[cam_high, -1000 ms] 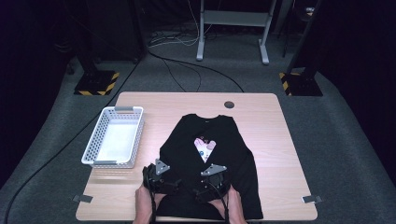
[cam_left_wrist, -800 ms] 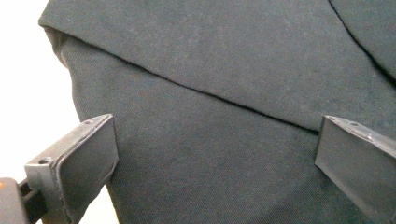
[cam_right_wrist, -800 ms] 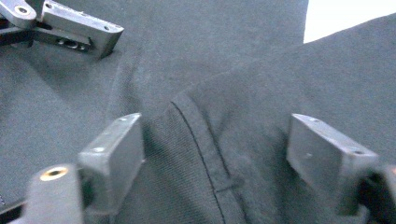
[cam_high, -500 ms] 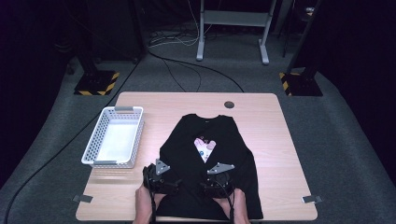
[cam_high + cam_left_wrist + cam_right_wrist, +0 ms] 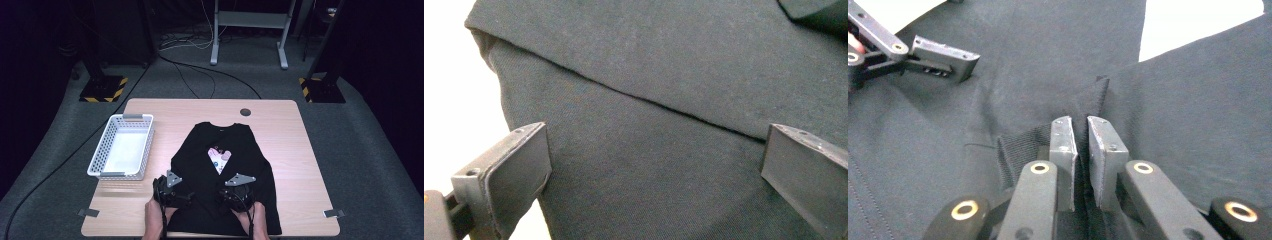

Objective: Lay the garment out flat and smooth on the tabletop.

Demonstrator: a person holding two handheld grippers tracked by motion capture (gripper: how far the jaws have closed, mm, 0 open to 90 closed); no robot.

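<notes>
A light wooden table [image 5: 310, 165] stands on grey carpet in a dark room. Spread flat across the middle of the table is a black long-sleeved shirt [image 5: 222, 175], its neckline pointing away from the person and its hem at the near edge. A small pale heart-shaped print [image 5: 219, 159] sits on the chest. The sleeves look folded in over the body; in the left gripper view a fabric edge runs diagonally across the cloth.

To the left of the shirt, just beside it, a white plastic basket [image 5: 122, 147] with perforated walls rests on the table. Near the far edge there is a small round dark cable hole [image 5: 245, 112].

Two hands come in from the bottom, each holding a black gripper over the lower part of the shirt. The left gripper [image 5: 170, 192] hovers close over the shirt's left edge with its jaws spread wide apart and nothing between them; bare table shows at the side of its own view. The right gripper [image 5: 235, 194] has its jaws nearly closed, pinching a raised fold of the black fabric [image 5: 1080, 135] between the pads, with the ribbed cloth bunching up around them.
</notes>
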